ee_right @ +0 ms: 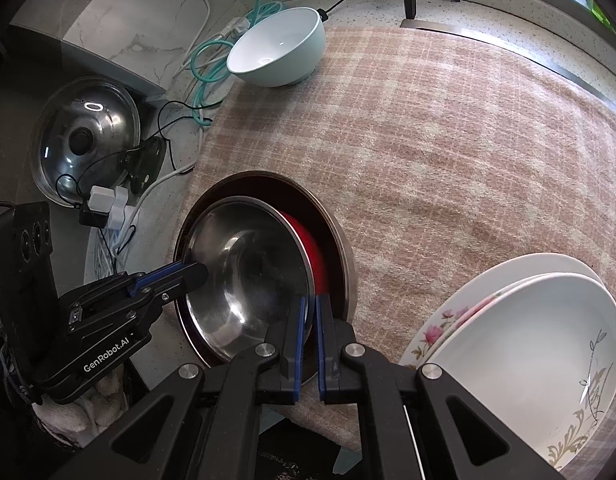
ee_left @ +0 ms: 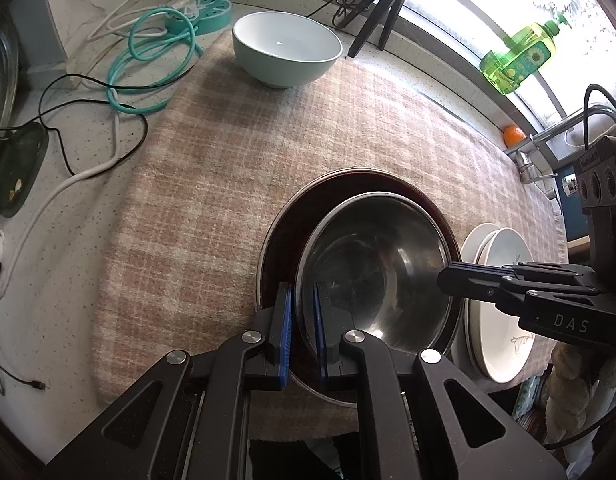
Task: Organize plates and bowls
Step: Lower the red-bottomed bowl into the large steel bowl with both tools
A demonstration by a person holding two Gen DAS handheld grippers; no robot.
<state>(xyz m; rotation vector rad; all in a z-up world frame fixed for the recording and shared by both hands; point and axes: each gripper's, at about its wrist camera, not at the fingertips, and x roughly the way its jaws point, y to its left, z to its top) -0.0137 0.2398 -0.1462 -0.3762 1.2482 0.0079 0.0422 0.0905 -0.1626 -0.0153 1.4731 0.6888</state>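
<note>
On plaid cloth (ee_left: 211,184), left gripper (ee_left: 301,320) and right gripper (ee_right: 311,332) both pinch steel bowl (ee_left: 372,264) rim; only right view shows red bowl (ee_right: 312,252) underneath, pot lid (ee_right: 87,136).

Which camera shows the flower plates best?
The right wrist view. There the stacked white plates sit large in the lower right, with pink flowers on the lower one and a grey plant sprig on the top one. In the left wrist view the plates are partly hidden behind the right gripper.
</note>
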